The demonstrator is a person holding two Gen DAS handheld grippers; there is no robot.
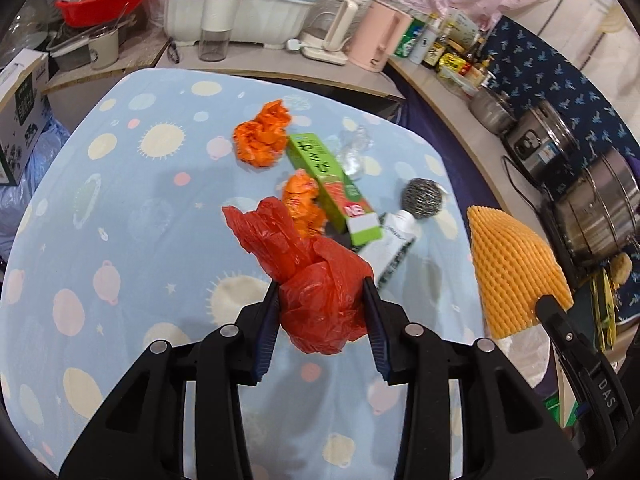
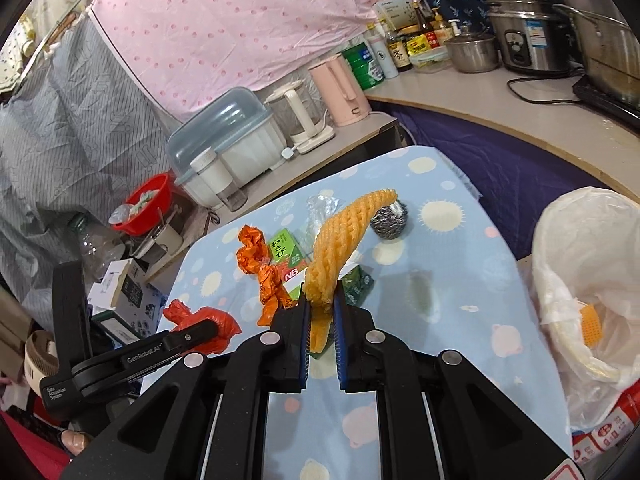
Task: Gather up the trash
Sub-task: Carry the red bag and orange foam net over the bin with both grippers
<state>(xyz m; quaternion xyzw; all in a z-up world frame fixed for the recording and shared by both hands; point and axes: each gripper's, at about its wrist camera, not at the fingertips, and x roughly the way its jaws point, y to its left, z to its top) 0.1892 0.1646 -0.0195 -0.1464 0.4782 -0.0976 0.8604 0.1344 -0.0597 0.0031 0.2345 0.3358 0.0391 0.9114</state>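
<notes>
Trash lies in a loose cluster on a table under a pale blue cloth (image 1: 120, 208) printed with suns and dots. At the left, the left gripper (image 1: 323, 284) is clenched on a crumpled red plastic bag (image 1: 316, 280), pads pressing its sides, the bag lifted clear of the cloth with a loose tail flaring away from the jaws. From the right wrist view the same bag (image 2: 208, 322) shows bunched at that gripper's tip, near the table's left edge.

Just beyond it toward the far side sit two crumpled orange wrappers (image 1: 262, 136), one far and one nearer (image 1: 304, 200), the nearer touching a green carton (image 1: 332, 184) that lies flat and slants across the middle of the table. A crinkled piece of clear plastic (image 1: 354, 152) lies just right of the carton's far end. At the carton's near end a white tube (image 1: 394, 244) rests beside it, and a steel wool scrubber (image 1: 423, 196) sits just past the tube.

Further right, the right gripper (image 2: 321, 308) is closed tight on a yellow foam fruit net (image 2: 340, 240), which is pinched at its lower end and curves up and over the scrubber (image 2: 390, 220). At the far right, off the table's edge, stands a bin lined with a white bag (image 2: 560, 240); another yellow net piece (image 2: 592, 326) lies inside it.
</notes>
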